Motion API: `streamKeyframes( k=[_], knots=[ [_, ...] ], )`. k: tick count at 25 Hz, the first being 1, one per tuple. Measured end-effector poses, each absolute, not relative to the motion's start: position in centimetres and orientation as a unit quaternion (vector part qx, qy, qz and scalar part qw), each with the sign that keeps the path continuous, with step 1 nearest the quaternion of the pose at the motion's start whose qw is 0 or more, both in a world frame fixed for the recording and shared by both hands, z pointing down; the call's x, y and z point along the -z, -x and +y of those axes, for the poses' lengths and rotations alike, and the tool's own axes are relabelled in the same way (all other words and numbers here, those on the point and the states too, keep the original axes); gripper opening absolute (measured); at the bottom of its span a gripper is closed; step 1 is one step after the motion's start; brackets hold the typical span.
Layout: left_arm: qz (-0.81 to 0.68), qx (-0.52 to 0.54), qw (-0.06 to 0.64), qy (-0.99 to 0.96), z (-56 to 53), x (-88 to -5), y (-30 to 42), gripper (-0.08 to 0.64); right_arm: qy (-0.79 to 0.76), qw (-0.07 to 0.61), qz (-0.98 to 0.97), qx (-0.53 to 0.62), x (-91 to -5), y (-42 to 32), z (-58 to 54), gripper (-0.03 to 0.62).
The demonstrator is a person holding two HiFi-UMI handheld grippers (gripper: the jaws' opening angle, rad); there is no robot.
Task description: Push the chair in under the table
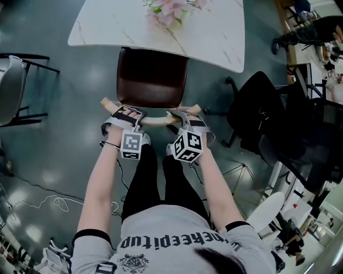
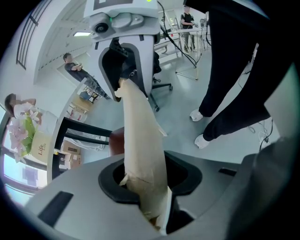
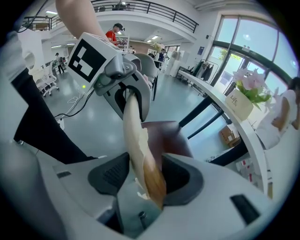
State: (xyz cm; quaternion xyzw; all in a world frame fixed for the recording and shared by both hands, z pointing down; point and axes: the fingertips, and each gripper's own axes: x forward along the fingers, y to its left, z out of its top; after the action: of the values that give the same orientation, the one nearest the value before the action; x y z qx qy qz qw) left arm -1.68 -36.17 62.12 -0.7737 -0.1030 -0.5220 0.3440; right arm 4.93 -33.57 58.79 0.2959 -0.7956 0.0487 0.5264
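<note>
In the head view a chair with a dark brown seat stands with its front tucked under the white marble table. Its pale curved back rail runs across in front of me. My left gripper is shut on the rail's left part and my right gripper on its right part. In the left gripper view the back rail passes between the jaws of the left gripper. The right gripper view shows the back rail clamped in the right gripper, with the brown seat beyond.
A pink flower arrangement sits on the table's near edge. A black office chair stands close on the right, and a grey chair with black legs on the left. Cables lie on the dark floor at lower left.
</note>
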Motion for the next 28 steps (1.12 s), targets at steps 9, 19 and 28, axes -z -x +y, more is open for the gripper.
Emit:
streamKeyframes(
  k=[9,19,28],
  knots=[
    [-0.117,0.512,0.353,0.774,-38.5,-62.2,1.7,0.140,-0.307,0.526,-0.791,-0.056,-58.9,-4.8,-35.7,0.218],
    [-0.126,0.506,0.360,0.773,-39.8,-62.1,1.7,0.140,-0.315,0.529,-0.786,-0.065,-59.0,-4.7,-36.9,0.218],
    [-0.124,0.511,0.355,0.773,-39.8,-62.4,1.8,0.141,-0.318,0.531,-0.783,-0.070,-59.1,-4.6,-36.9,0.224]
  ],
)
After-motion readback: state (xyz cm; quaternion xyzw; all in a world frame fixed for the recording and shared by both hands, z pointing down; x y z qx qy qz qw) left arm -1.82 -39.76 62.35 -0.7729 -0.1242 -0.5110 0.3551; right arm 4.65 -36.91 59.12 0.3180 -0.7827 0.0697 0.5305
